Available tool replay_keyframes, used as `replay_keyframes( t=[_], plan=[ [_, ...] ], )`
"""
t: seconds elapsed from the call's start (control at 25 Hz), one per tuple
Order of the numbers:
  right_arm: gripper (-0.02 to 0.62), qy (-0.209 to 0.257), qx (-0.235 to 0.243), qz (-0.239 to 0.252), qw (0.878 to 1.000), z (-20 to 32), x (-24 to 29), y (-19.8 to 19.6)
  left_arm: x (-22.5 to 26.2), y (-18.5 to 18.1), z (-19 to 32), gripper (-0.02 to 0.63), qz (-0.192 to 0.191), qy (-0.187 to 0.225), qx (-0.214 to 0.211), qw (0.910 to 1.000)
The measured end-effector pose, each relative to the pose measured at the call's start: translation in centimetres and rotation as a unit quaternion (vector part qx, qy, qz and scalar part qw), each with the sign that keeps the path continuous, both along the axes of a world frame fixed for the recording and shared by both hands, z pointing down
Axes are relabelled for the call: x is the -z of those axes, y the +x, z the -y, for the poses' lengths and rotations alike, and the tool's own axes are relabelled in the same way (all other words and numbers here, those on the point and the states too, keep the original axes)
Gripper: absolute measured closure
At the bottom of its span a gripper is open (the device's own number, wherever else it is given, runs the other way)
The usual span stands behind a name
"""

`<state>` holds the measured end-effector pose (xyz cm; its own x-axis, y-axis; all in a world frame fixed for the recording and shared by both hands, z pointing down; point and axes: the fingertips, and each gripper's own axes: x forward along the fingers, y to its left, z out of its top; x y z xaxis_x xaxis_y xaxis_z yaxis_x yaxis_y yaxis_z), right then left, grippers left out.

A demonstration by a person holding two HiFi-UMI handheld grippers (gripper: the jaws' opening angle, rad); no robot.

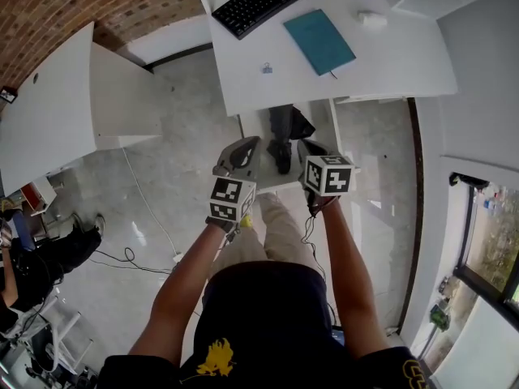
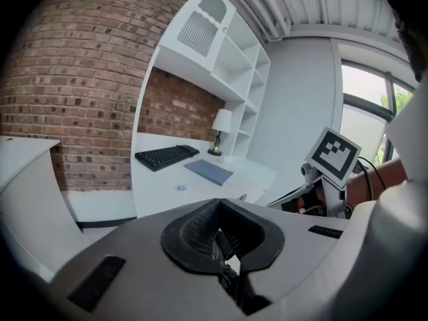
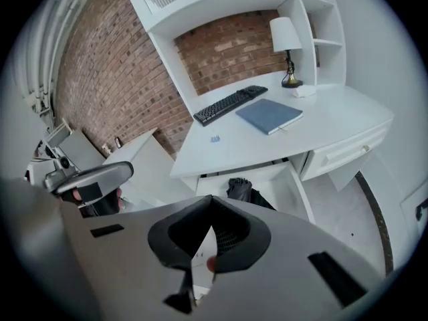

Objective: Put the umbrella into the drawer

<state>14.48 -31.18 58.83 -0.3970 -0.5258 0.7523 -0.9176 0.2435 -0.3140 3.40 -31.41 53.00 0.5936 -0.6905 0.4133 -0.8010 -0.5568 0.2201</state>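
Black folded umbrella (image 1: 282,138): lies in the open white drawer (image 1: 336,133) that stands pulled out from under the white desk (image 1: 389,55); the right gripper view shows the same umbrella (image 3: 239,190) as a dark bundle towards the back of the drawer (image 3: 289,179), with bare white drawer floor in front of it. Left gripper (image 1: 242,154), grey with a marker cube: held above the drawer's left side, apart from the umbrella; in its own view the black ribbed pads of the left gripper (image 2: 217,231) stand together with nothing between them. Right gripper (image 1: 307,149), also grey with a marker cube: held above the drawer's right side, just beside the left one and likewise clear of the umbrella; its own view shows the right gripper (image 3: 212,238) with jaws closed and empty. Desk top: a black keyboard (image 1: 268,0), a blue flat notebook (image 1: 319,40) beside it, and a small blue clip (image 1: 267,68) near the front edge. A white-shaded table lamp (image 3: 286,40) stands at the desk's far corner, before a red brick wall (image 3: 227,42).
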Motion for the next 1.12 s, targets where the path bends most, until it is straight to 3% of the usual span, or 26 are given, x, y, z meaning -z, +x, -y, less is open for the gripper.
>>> replay_keyframes(
  t=[0.76, 1.12],
  plan=[
    [0.594, 0.163, -0.019, 0.000, 0.986, -0.9, 19.8, -1.0, 18.0, -3.9, 0.5, 0.592, -0.029, 0.117, 0.005, 0.9927],
    [0.594, 0.221, -0.030, 0.009, 0.975, -2.3, 27.2, -0.9, 22.5, -3.4, -1.5, 0.592, -0.041, 0.131, -0.029, 0.9902]
  ],
)
